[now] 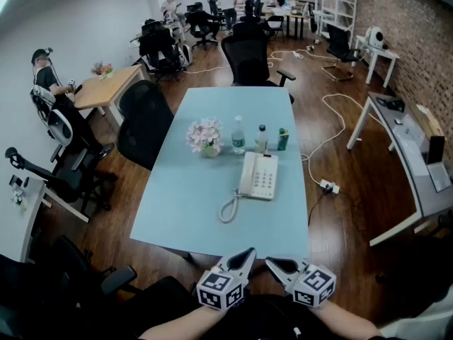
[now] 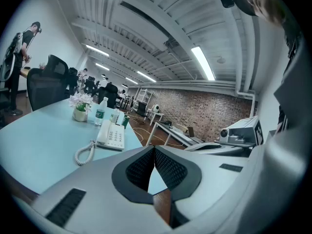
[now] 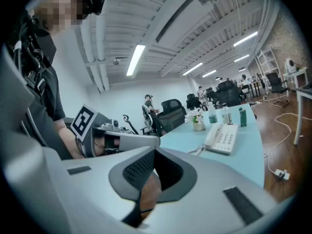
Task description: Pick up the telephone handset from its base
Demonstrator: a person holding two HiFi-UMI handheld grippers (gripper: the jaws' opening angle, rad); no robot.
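While the handset [image 1: 248, 173] lies cradled on the left side of the telephone base [image 1: 266, 178], mid-table with its coiled cord [image 1: 228, 208] trailing toward you, the reach is not yet begun. Your left gripper [image 1: 245, 256] and right gripper [image 1: 277, 265] hover over the table's [image 1: 187, 211] near edge, jaws together, empty. Next, by my reading, you open one and straddle the handset.

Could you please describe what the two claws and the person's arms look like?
The left claw and right claw are light grey, pointed shells lined with dark, ribbed pads. Each carries a white cube printed with black square markers. The person wears a dark short-sleeved shirt.
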